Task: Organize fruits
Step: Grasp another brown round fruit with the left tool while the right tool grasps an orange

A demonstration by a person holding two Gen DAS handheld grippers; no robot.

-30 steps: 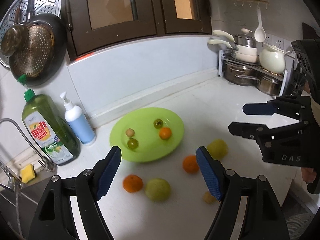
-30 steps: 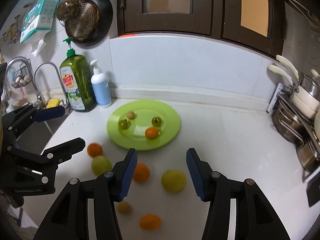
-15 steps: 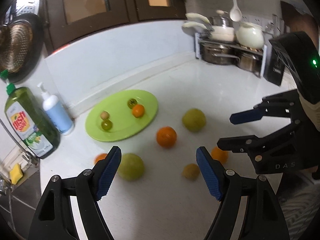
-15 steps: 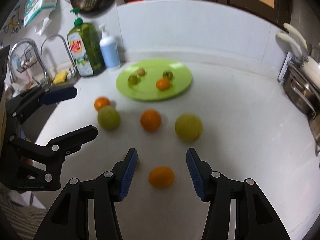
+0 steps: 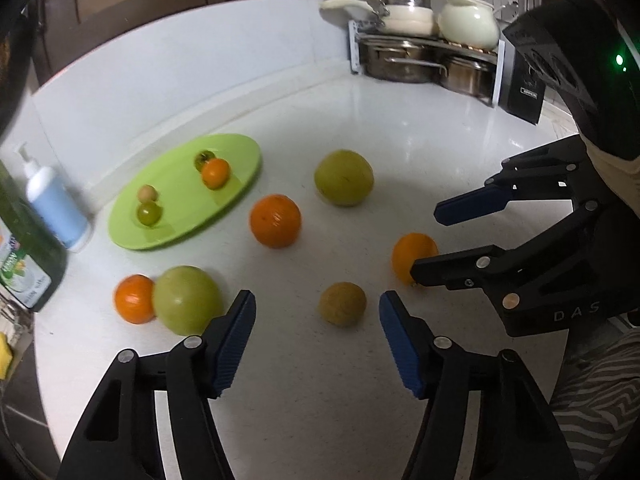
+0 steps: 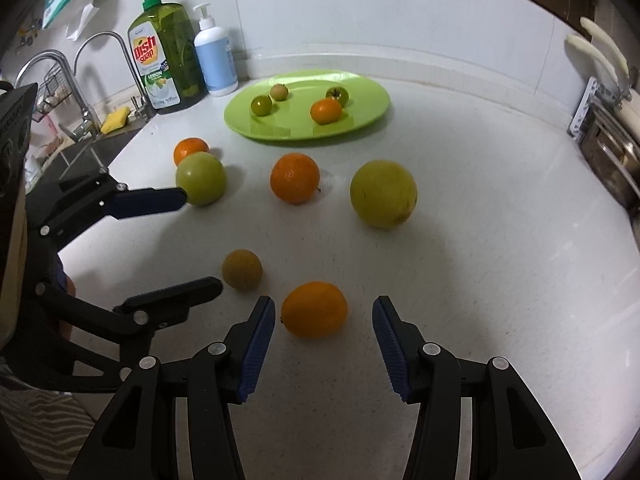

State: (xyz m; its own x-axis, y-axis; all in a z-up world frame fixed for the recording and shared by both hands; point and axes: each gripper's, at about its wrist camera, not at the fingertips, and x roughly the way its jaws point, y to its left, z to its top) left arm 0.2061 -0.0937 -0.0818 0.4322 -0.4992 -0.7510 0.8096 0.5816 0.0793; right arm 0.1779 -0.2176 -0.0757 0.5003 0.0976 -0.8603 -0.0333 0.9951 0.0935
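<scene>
A green plate [image 5: 240, 152] [image 6: 372, 96] at the back holds several small fruits. Loose fruits lie on the white counter [image 6: 480, 240]. My left gripper [image 5: 316, 336] is open, just short of a small brown fruit [image 5: 342, 304] [image 6: 242, 270]. My right gripper [image 6: 324, 336] is open, with an orange fruit [image 6: 314, 309] [image 5: 412, 254] just beyond its fingertips. Further back lie an orange [image 6: 295, 178], a large yellow-green fruit [image 6: 383, 194], a green apple [image 6: 201, 178] and a small orange [image 6: 190, 149].
A dish soap bottle [image 6: 164, 60] and a pump bottle [image 6: 214, 60] stand at the back left by the sink tap [image 6: 64, 76]. A rack of pots [image 5: 424, 56] stands at the back right. The counter's front edge is close below me.
Both grippers have dropped lower and moved towards the loose fruits at the front. The brown fruit and the orange fruit now sit near the fingertips. Both stay open.
</scene>
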